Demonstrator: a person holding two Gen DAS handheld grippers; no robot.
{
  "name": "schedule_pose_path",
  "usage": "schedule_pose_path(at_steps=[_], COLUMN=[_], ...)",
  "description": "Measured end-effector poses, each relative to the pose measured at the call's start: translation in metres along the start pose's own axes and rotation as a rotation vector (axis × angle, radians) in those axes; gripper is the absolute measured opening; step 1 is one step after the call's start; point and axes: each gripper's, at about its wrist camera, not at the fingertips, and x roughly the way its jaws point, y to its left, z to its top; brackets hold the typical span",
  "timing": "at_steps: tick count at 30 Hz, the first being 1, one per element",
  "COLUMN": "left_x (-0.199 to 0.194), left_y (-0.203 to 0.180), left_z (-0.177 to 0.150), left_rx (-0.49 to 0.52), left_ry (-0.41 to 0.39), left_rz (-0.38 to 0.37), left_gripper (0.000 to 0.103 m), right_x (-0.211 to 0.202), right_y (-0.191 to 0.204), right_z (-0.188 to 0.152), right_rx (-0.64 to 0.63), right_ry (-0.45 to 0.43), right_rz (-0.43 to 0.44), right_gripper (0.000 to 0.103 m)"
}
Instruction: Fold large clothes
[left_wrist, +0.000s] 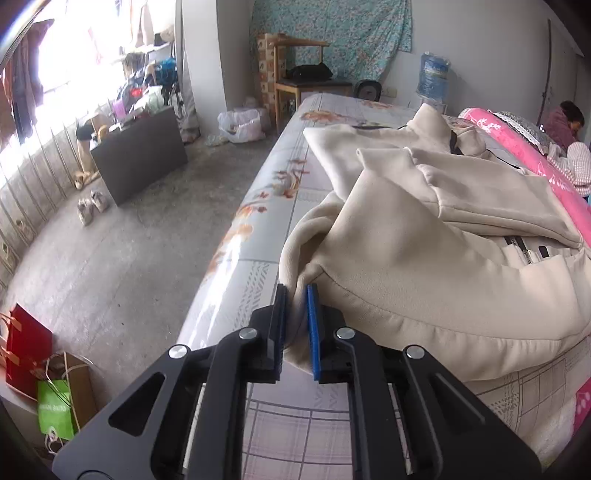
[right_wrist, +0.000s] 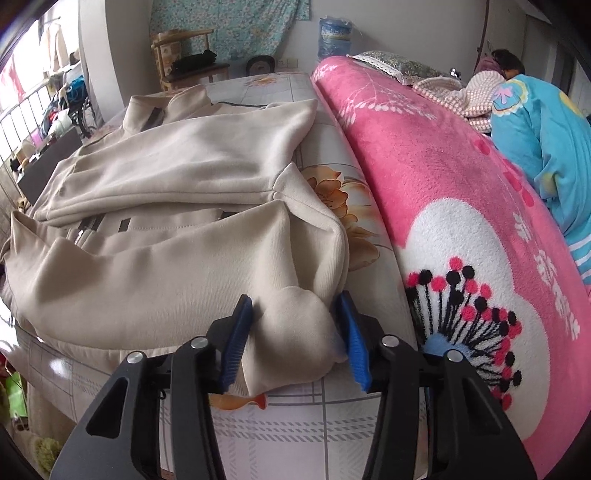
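A large cream zip jacket (left_wrist: 424, 251) lies on the bed, its sleeves folded across the front; it also shows in the right wrist view (right_wrist: 177, 229). My left gripper (left_wrist: 295, 291) is shut on the jacket's bottom left hem corner near the bed's left edge. My right gripper (right_wrist: 295, 302) has its jaws wide apart around the bunched bottom right hem corner (right_wrist: 295, 332); the blue pads (right_wrist: 351, 332) stand beside the cloth without squeezing it.
The bed sheet (left_wrist: 258, 221) is pale with orange flowers. A pink blanket (right_wrist: 461, 221) lies along the jacket's right side. A person in blue (right_wrist: 535, 140) lies beyond it. The bed's left edge drops to a concrete floor (left_wrist: 129, 258) with bags (left_wrist: 55, 387).
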Motion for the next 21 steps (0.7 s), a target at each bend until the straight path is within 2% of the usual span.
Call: schedule_pose_path(at_steps=[4,10,14,17,18,19,21], left_x=[-0.014,-0.042,-0.064,-0.067,-0.061,-0.053,-0.046], left_y=[0.0,0.007,0.012,0.023,0.025,0.029,0.035], left_z=[0.002,0.005,0.003,-0.009,-0.015,-0.021,-0.03], left_rx=[0.002,-0.016,0.01,0.016,0.03,0.041,0.046], left_ry=[-0.028,-0.039,-0.033,0.03,0.064,0.101,0.15], left_rz=[-0.013,-0.092,-0.123,-0.145,-0.145,-0.127,-0.085], left_gripper=[0.009,0.008,0.008,0.009,0.012,0.015,0.015], right_x=[0.004,-0.02,-0.045,-0.054,-0.053,-0.05,-0.05], right_y=[-0.007,-0.012,-0.023,-0.027,-0.027,-0.027,-0.027], right_z=[0.002,0.008,0.009,-0.001,-0.006,-0.009,-0.016], right_rx=[0.059,0.083,0.121,0.139,0.13,0.121,0.096], right_ry=[0.019,-0.021,-0.043,-0.026,0.0,0.02,0.036], right_rz=[0.084,0.124,0.173,0.194,0.193,0.174,0.097], right_gripper=[0.02,0.016,0.015,0.017,0.022,0.031,0.037])
